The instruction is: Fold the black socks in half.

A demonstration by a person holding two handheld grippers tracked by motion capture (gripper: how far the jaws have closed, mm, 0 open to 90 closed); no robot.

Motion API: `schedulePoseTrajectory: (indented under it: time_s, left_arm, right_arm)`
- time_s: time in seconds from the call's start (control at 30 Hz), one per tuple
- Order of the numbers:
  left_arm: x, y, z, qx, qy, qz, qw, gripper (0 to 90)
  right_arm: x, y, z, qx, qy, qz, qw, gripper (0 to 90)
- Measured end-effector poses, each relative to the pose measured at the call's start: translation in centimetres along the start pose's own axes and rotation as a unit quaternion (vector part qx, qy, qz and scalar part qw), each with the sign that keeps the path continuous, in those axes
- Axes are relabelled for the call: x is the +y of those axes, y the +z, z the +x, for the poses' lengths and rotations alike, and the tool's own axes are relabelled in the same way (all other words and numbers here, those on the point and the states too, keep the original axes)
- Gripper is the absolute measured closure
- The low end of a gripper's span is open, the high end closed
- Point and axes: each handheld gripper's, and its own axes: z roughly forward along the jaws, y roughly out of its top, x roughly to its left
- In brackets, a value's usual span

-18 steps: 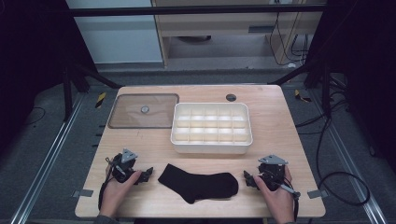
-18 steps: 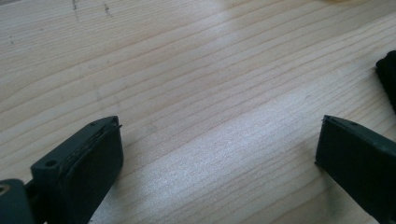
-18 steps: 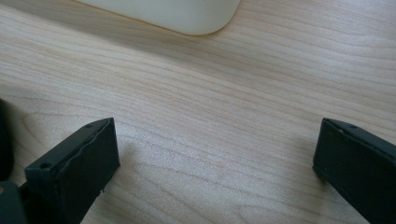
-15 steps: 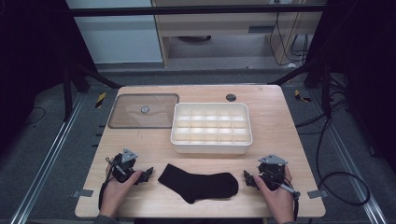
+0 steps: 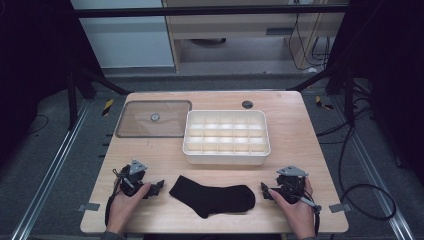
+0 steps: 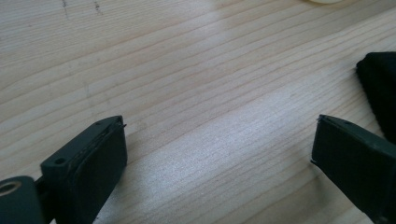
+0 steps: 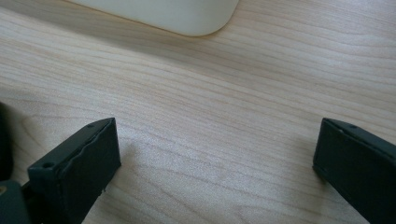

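A black sock lies flat near the front edge of the wooden table, between the two hands. My left gripper rests on the table just left of the sock's cuff, open, with bare wood between its jaws; the sock's edge shows at the right of the left gripper view. My right gripper sits just right of the sock's toe, also open over bare wood. A white compartment box stands behind the sock; its corner shows in the right gripper view.
A clear flat lid with a round knob lies at the back left of the table. A small dark round cap sits near the back edge. Cables and metal rails run on the floor at both sides.
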Motion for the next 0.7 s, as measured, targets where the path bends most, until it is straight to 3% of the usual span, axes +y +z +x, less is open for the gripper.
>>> schedulePoseTrajectory:
  time_s: [0.17, 0.3, 0.37, 0.4, 0.47, 0.53, 0.63, 0.7]
  left_arm:
    - [0.0, -0.5, -0.5, -0.006, 0.003, -0.002, 1.0, 4.7]
    - [0.0, -1.1, -1.6, -0.015, 0.02, 0.004, 0.9997, 5.1]
    - [0.1, -1.5, -2.1, -0.023, 0.016, 0.002, 0.9996, 5.7]
    - [0.1, -1.5, -2.1, -0.023, 0.016, 0.002, 0.9996, 6.3]
    - [0.5, -1.7, -2.8, -0.033, 0.02, 0.004, 0.9992, 6.7]
    - [0.7, -1.8, -3.1, -0.035, 0.025, 0.007, 0.999, 7.2]
    - [1.8, -2.1, -3.9, -0.04, 0.032, 0.009, 0.9986, 8.5]
    - [2.5, -2.2, -4.4, -0.044, 0.046, 0.026, 0.9976, 8.5]
  right_arm:
    - [0.0, 0.0, 0.0, -0.003, 0.002, -0.001, 1.0, 2.0]
    - [-0.3, -0.5, -0.1, -0.007, 0.003, -0.013, 0.9999, 13.0]
    - [-0.2, -1.0, -0.1, -0.003, 0.005, -0.001, 1.0, 21.6]
    - [-0.2, -1.0, -0.1, -0.003, 0.005, -0.001, 1.0, 21.6]
    - [0.3, -2.3, 0.4, 0.026, 0.021, 0.011, 0.9994, 29.4]
    - [0.6, -2.8, 0.6, 0.029, 0.021, 0.012, 0.9993, 31.7]
    - [2.1, -4.4, 1.7, 0.037, 0.001, 0.021, 0.9991, 36.4]
    - [2.5, -4.8, 2.0, 0.04, -0.006, 0.025, 0.9988, 38.0]
